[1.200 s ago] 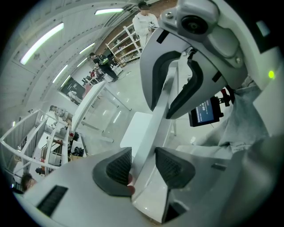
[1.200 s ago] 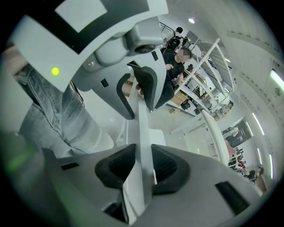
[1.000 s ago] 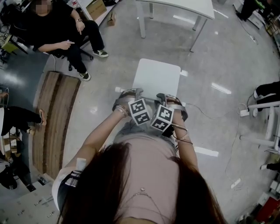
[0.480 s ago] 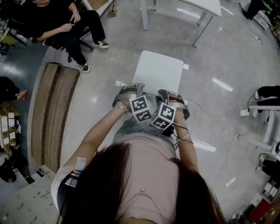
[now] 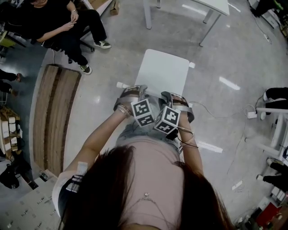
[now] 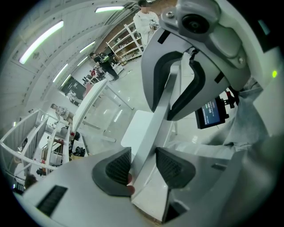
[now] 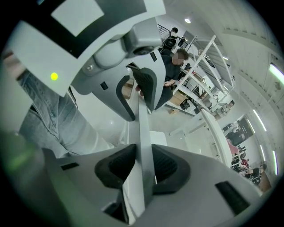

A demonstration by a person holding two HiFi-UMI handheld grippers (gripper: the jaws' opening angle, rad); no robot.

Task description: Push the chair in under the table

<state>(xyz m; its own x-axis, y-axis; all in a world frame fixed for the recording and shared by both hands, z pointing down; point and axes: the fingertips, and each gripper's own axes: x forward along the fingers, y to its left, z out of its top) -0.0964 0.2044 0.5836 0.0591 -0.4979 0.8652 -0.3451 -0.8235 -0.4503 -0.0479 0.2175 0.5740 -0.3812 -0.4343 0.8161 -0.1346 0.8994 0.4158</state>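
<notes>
**Head view.** The chair (image 5: pixel 163 72) stands on the glossy grey floor (image 5: pixel 225 54), directly in front of you. It is short of the table (image 5: pixel 211 5) and not yet under it. The seat is a flat, white, smooth panel with rounded corners. Your left gripper (image 5: pixel 134 92) and right gripper (image 5: pixel 174 98) sit side by side on the near edge of the backrest.

**Left gripper view.** The thin white backrest of the chair (image 6: pixel 155 119) runs tilted through the left gripper (image 6: pixel 144 162). One ribbed black pad (image 6: pixel 119 166) lies against the backrest. The other pad meets it only near its lower tip.

**Right gripper view.** The right gripper (image 7: pixel 143 166) pinches the backrest edge of the chair (image 7: pixel 144 128). Both ribbed pads (image 7: pixel 164 166) press flat on the slab.
</notes>
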